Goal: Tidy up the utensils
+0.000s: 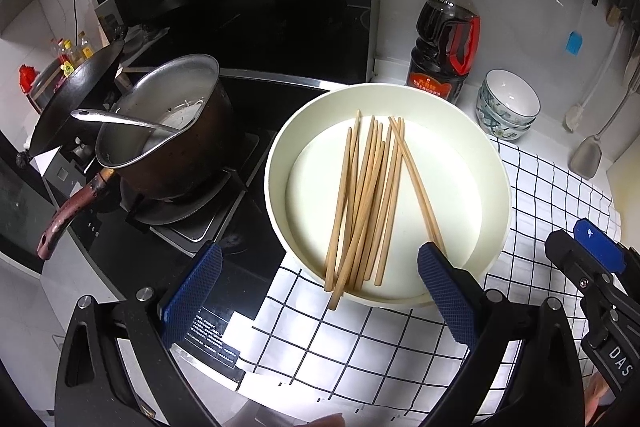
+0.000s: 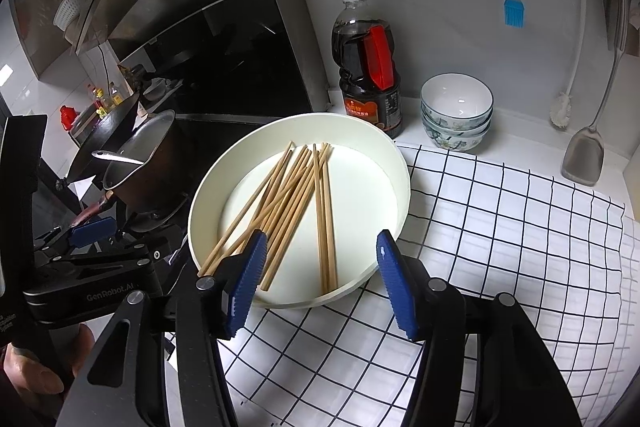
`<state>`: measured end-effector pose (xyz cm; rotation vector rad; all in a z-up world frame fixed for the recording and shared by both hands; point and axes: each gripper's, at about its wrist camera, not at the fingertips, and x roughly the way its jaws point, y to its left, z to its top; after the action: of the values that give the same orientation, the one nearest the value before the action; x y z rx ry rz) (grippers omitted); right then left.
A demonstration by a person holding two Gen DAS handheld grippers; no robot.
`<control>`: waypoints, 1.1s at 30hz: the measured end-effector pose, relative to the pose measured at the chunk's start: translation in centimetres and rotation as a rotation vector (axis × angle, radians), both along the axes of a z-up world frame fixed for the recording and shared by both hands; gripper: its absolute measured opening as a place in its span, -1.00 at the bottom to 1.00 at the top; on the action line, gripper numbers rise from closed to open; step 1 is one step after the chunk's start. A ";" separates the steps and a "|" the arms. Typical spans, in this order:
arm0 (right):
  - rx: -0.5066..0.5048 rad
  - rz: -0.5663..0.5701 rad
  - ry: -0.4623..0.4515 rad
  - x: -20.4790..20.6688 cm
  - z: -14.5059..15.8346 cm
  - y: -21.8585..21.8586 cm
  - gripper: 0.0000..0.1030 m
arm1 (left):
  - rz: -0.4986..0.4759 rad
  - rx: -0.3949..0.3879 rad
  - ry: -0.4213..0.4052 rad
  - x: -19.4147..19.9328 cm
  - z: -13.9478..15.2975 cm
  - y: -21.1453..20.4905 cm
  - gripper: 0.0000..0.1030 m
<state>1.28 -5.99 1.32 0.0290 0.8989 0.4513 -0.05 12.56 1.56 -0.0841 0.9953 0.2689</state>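
Several wooden chopsticks [image 1: 368, 195] [image 2: 292, 195] lie loosely fanned in a wide white bowl [image 1: 280, 163] [image 2: 208, 195] on a checked cloth. Two of them lie apart at the right side of the pile in the right wrist view. My left gripper [image 1: 320, 291] hovers over the bowl's near rim, open wide, with the chopstick ends showing between its blue pads and nothing gripped. My right gripper [image 2: 320, 283] is open over the near rim too, its pads clear of the sticks. In each view the other gripper shows at the edge, held by a hand.
A metal pot [image 1: 172, 131] with a ladle sits on the stove to the left, a dark wok [image 1: 76, 95] behind it. A soy sauce bottle [image 1: 444, 43], stacked bowls [image 1: 506, 107] and a hanging spatula [image 1: 586, 157] stand behind the bowl. The black-and-white cloth [image 1: 400, 347] spreads right.
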 end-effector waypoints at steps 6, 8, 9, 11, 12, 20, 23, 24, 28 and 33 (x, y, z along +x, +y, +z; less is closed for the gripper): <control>0.000 0.000 0.000 0.0 0.0 0.0 0.06 | -0.004 0.007 0.007 -0.1 -0.1 -0.2 0.88; 0.000 -0.001 0.001 -0.1 0.0 0.0 0.06 | -0.004 0.009 0.008 -0.1 -0.1 -0.2 0.88; 0.000 0.000 0.001 -0.1 0.0 0.0 0.06 | -0.003 0.009 0.007 -0.2 -0.1 -0.2 0.88; 0.000 0.002 0.001 -0.1 0.0 0.0 0.06 | -0.003 0.010 0.006 -0.2 -0.1 -0.2 0.88; 0.000 0.001 0.001 -0.1 0.0 0.0 0.06 | -0.003 0.010 0.006 -0.2 -0.1 -0.2 0.88; 0.000 0.001 0.001 -0.1 0.0 0.0 0.06 | -0.001 0.015 0.005 -0.3 0.0 -0.3 0.88; 0.000 0.002 0.003 -0.2 -0.1 -0.1 0.06 | -0.002 0.014 0.003 -0.3 0.0 -0.3 0.88; 0.000 0.002 0.003 -0.3 0.0 -0.1 0.06 | -0.002 0.012 0.002 -0.3 0.1 -0.3 0.88; 0.000 0.003 0.004 -0.5 -0.1 -0.1 0.06 | -0.003 0.017 0.004 -0.3 0.1 -0.4 0.88; -0.001 0.003 0.003 -0.5 -0.2 -0.1 0.06 | -0.002 0.017 0.002 -0.4 0.2 -0.6 0.88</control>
<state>0.79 -6.05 1.16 0.0278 0.9025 0.4542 -0.46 11.92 1.75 -0.0672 0.9950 0.2759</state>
